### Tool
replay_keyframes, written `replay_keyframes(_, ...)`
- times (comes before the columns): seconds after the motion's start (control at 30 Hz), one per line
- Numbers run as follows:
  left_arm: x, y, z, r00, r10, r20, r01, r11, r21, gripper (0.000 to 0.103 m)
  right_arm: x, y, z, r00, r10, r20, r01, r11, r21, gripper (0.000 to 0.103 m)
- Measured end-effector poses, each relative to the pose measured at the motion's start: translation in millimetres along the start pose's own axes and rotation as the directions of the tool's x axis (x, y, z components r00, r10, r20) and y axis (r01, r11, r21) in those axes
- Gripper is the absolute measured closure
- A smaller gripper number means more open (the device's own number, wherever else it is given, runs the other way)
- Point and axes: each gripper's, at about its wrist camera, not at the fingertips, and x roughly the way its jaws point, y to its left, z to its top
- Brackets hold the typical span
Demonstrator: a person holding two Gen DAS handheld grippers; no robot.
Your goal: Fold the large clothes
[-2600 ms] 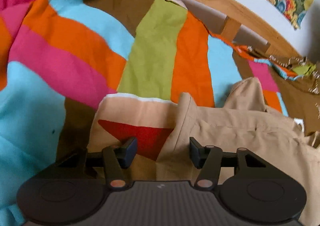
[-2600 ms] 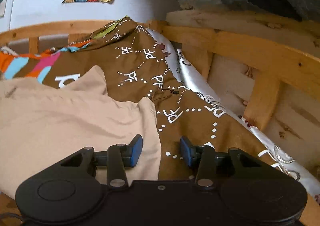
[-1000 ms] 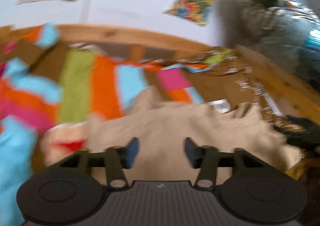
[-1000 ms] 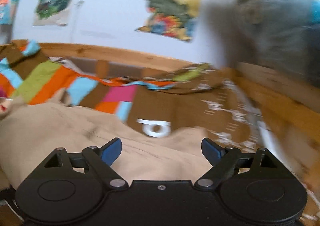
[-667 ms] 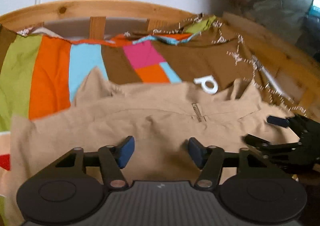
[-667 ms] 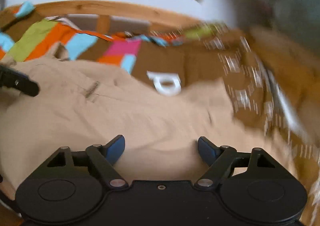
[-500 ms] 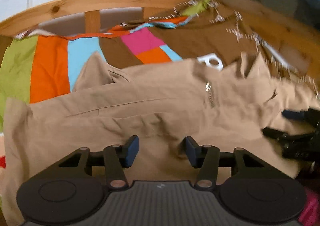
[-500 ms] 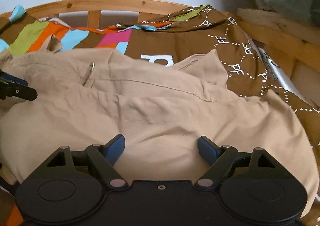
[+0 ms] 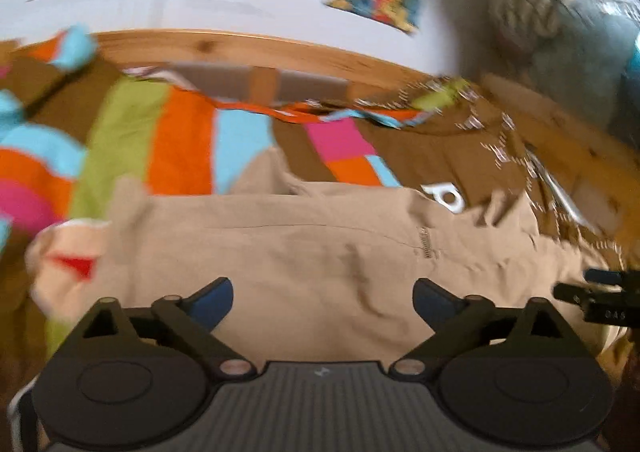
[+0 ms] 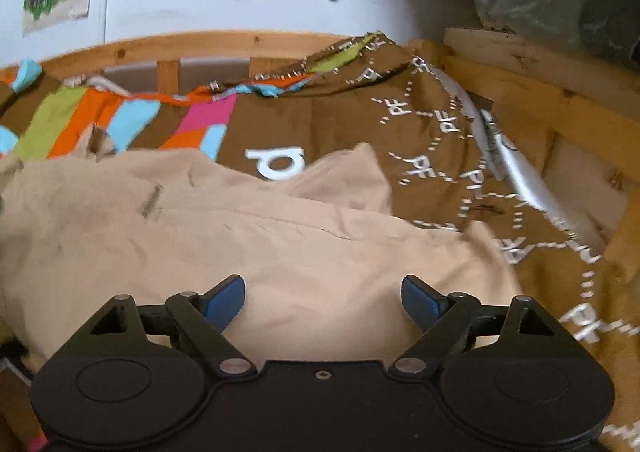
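Gaping empty over tan garment [image 9: 304, 248], both claws

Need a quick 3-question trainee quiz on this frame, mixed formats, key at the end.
1. True or false: the left hand-held gripper is shut on the beige garment.
2. What does the beige garment lie on? A) bare wooden floor B) striped multicolour bedspread C) glass table
3. Fill in: the right hand-held gripper is ____, with its fingers over the garment.

Key: 1 false; 2 B; 3 open.
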Motion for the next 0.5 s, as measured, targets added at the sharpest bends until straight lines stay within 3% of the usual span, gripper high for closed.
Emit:
replay_keyframes(0.1, -22, 21, -15, 0.998, 0.053, -0.032, -0.057, 0.989, -0.14, 0.002, -3, -13, -20, 0.995, -0.09, -0.049, 0.087, 0.995, -0.058, 0.004)
replay_keyframes(0.2, -33, 42, -38, 0.993, 0.085, -0.081, -0.103, 0.961, -0.255, 0.001, 1, -26, -44, 0.994, -0.1, -0.05, 0.101, 0.995, 0.017, 0.003)
replay_keyframes(0.27, -35, 52, -51, 0.989, 0.091, -0.118, -0.124, 0.941, -0.316, 0.001, 7, -16, -43, 0.989, -0.136, -0.055, 0.135, 0.991, -0.025, 0.002)
replay_keyframes(0.5, -12, 74, -50, 0.996, -0.023, -0.091, -0.023, 0.882, -0.472, 0.001, 0, -20, -40, 0.989, -0.143, -0.026, 0.145, 0.987, 0.075, 0.001)
